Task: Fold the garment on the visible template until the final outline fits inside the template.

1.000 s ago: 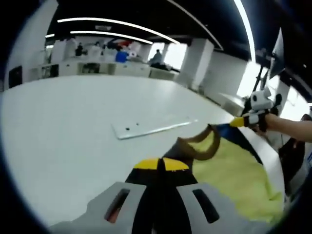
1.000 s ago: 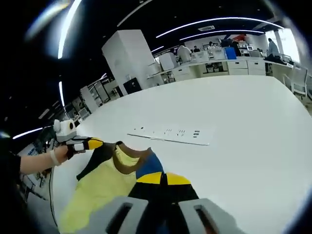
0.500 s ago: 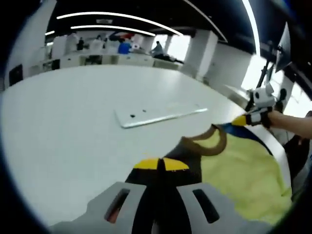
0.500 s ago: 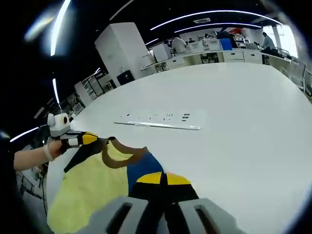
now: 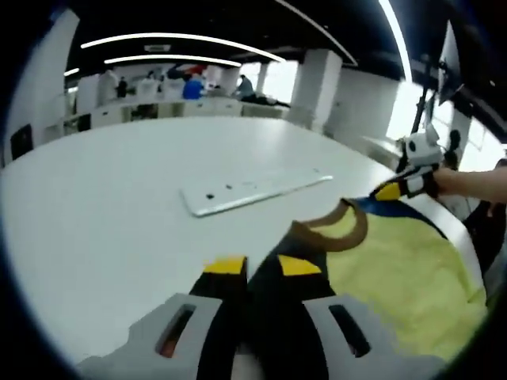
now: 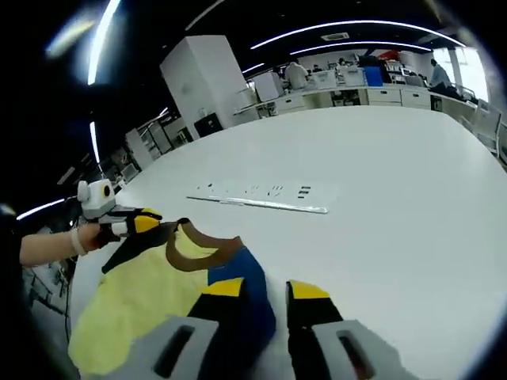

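In the left gripper view, the white table spreads across the left, a flat white strip at centre. The left gripper stands with jaws parted over the dark shoulder of the yellow T-shirt, lower right. In the right gripper view, the right gripper has likewise let go. Looks like laying-out; next, re-grip an edge to fold.

Your left gripper – jaws parted over the dark shoulder.
The yellow garment lies on the white table; the right gripper sits at its far corner.
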A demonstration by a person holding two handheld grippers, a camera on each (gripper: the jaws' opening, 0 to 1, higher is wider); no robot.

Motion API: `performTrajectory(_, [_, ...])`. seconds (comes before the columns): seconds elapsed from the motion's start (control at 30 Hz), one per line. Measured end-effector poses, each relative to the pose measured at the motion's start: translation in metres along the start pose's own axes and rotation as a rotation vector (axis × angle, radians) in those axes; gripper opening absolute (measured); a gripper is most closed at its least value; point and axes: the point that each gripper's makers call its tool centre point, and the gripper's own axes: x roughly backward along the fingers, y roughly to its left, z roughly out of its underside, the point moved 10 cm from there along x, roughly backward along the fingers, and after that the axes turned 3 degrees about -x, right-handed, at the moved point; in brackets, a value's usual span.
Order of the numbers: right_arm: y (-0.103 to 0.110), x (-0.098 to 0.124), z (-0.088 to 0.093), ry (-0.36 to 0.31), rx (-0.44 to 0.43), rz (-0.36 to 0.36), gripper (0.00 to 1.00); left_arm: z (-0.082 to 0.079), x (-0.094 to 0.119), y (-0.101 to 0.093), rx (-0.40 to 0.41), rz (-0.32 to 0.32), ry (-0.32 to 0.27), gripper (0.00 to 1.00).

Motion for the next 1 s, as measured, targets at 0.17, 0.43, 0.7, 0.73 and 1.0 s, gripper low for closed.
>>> performTrajectory(0.17, [0.005,0.004,-0.002,-0.019,0.060,-0.021,0.56,-0.002,0.006,-0.007,-0.057,0.049,-0.002,0.51])
performTrajectory(0.43, [0.016,0.016,0.001,0.004,0.139,-0.053,0.89,-0.012,0.017,-0.019,-0.101,0.147,-0.008,0.84])
performTrajectory(0.7, [0.028,0.029,0.006,0.014,0.126,-0.076,1.00,-0.012,0.034,-0.030,-0.142,0.186,0.023,0.98])
performTrajectory(0.73, [0.030,0.031,0.007,0.014,0.128,-0.074,1.00,-0.012,0.036,-0.031,-0.138,0.189,0.021,0.99])
performTrajectory(1.0, [0.041,0.057,0.016,-0.011,0.112,-0.073,0.99,-0.017,0.061,-0.038,-0.125,0.199,0.018,0.99])
